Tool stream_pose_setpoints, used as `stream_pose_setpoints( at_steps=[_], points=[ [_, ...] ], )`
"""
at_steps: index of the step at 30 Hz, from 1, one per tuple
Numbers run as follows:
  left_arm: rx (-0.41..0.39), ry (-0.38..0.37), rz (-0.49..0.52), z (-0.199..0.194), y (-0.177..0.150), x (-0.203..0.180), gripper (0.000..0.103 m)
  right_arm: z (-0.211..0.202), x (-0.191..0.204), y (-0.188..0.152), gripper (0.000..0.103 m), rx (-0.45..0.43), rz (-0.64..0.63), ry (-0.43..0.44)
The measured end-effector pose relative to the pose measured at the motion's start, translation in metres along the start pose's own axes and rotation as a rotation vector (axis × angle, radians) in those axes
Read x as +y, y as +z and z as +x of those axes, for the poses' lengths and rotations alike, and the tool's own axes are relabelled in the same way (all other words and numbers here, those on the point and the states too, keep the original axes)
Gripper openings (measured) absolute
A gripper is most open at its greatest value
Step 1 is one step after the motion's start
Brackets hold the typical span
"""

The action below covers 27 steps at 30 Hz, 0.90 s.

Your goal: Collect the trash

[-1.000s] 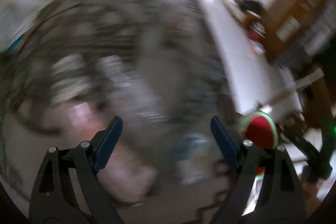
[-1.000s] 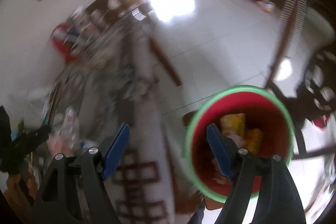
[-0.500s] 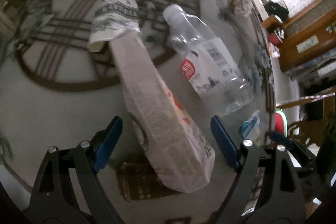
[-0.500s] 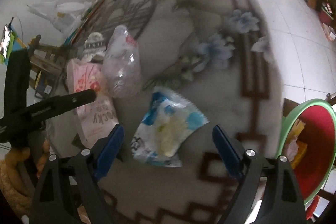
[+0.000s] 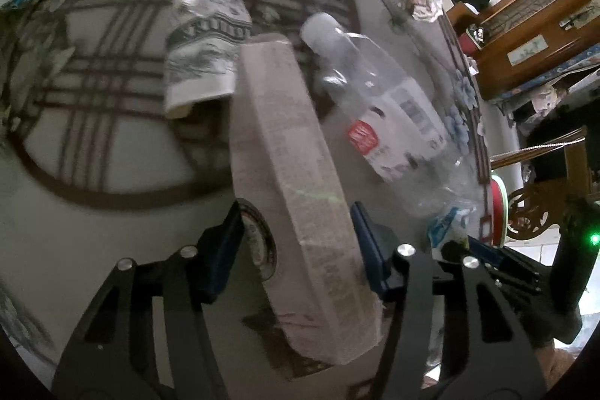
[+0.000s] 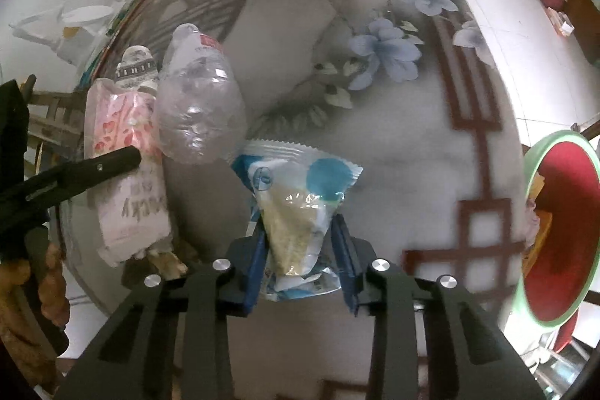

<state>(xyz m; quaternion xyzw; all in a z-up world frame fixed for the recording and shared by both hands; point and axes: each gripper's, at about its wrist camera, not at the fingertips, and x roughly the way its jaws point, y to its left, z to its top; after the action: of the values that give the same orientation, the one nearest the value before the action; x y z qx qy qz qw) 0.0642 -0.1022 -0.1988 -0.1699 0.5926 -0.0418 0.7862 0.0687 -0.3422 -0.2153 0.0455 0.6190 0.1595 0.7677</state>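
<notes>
Two sets of fingers are closing: the left gripper [image 5: 296,242] is pinched on a pink carton [image 5: 296,182] at frame centre, the right gripper [image 6: 300,250] on a blue snack packet [image 6: 300,205], lower centre. Clear bottle [image 6: 198,107] is seen upper left on tabletop [image 6: 393,145]; red bin [image 6: 558,231] at right edge.

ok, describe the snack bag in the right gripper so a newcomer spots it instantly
Start at the floral-print table, on the side towards the red bin. The snack bag lies just right of the clear bottle, with the right gripper closing on its lower half. It is the only blue-and-white packet, with a zigzag top edge and a clear window showing pale crumbs.
</notes>
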Motion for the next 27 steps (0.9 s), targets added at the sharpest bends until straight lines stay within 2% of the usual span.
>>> stream_pose_setpoints(
  at_steps=[3,12,18,27],
  points=[
    [-0.013,0.003,0.006,-0.009,0.004,0.016,0.050,0.006,0.017,0.003,0.031,0.007,-0.010,0.014],
    [-0.051,0.039,0.046,-0.029,0.014,0.056,0.049,0.034,0.101,0.019,0.031,0.033,-0.154,0.092],
    [-0.050,0.053,0.035,-0.035,0.017,0.080,0.049,0.053,0.130,0.029,0.032,0.057,-0.188,0.116],
    [-0.042,0.051,0.019,-0.038,0.014,0.102,0.049,0.063,0.146,0.026,0.034,0.097,-0.191,0.175]
  ],
)
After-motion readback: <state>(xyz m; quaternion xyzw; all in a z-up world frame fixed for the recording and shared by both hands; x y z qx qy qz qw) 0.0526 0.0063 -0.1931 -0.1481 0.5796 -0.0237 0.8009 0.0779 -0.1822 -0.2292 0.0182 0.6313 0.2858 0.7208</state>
